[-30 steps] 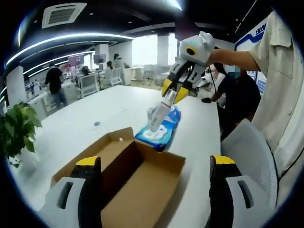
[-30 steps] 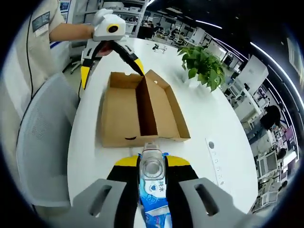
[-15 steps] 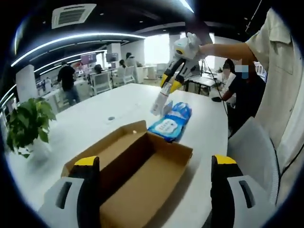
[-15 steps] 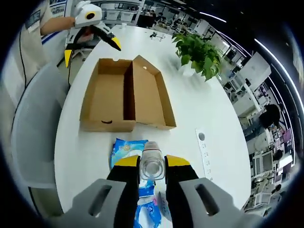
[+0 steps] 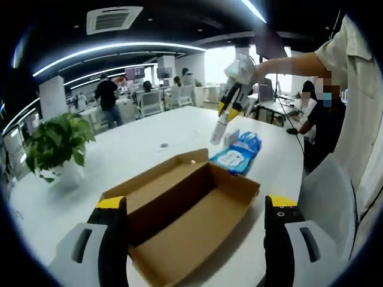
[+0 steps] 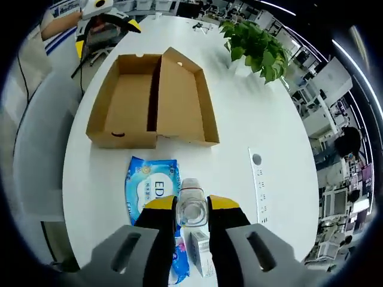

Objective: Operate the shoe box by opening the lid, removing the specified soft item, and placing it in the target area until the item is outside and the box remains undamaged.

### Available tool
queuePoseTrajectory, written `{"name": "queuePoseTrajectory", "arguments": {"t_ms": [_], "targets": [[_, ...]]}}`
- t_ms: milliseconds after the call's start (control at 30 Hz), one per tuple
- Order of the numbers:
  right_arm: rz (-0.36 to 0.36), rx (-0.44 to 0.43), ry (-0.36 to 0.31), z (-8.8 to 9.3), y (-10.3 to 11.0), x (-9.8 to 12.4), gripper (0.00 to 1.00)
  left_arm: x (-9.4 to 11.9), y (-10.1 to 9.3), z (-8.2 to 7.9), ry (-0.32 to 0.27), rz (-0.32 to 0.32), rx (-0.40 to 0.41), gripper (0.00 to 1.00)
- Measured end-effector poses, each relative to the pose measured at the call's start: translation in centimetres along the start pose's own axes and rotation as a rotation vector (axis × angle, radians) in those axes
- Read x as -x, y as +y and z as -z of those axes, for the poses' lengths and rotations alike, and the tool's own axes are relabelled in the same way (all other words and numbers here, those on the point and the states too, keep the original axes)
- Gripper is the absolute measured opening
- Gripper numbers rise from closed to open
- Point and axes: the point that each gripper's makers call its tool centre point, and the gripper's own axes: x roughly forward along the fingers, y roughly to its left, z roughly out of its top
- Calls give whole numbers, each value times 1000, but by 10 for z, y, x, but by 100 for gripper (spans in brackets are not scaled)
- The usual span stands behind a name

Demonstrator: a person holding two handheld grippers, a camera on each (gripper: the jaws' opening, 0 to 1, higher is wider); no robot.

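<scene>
White oval bench (image 6: pixel 251 119) in an open-plan office with ceiling strip lights, potted plant (image 6: pixel 254 45) at its far edge. Brown cardboard shoe box (image 6: pixel 149 101) sits open on the bench, lid folded back, inside bare. Blue soft wipes pack (image 6: pixel 151 188) lies flat on the bench just beside the box. Right hand-held gripper (image 6: pixel 192 209) is clamped on a clear bottle (image 6: pixel 192 203) above the pack. Left hand-held gripper (image 5: pixel 194 206) jaws spread wide, holding nothing, near the box.

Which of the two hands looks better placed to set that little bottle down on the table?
The right one, probably. Its fingers already pinch the small clear bottle above the white table, beside the blue wipes pack. The left gripper is open and empty at the cardboard box.
</scene>
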Motion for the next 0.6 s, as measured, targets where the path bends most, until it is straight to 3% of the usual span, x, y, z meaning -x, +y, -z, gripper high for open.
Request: {"name": "queuePoseTrajectory", "arguments": {"t_ms": [333,600], "targets": [[-57,-6,99,18,-8,-27,17,18,23,17,13,-107,48,92],[-84,-7,124,23,-11,-43,17,28,34,27,24,-165,81,88]]}}
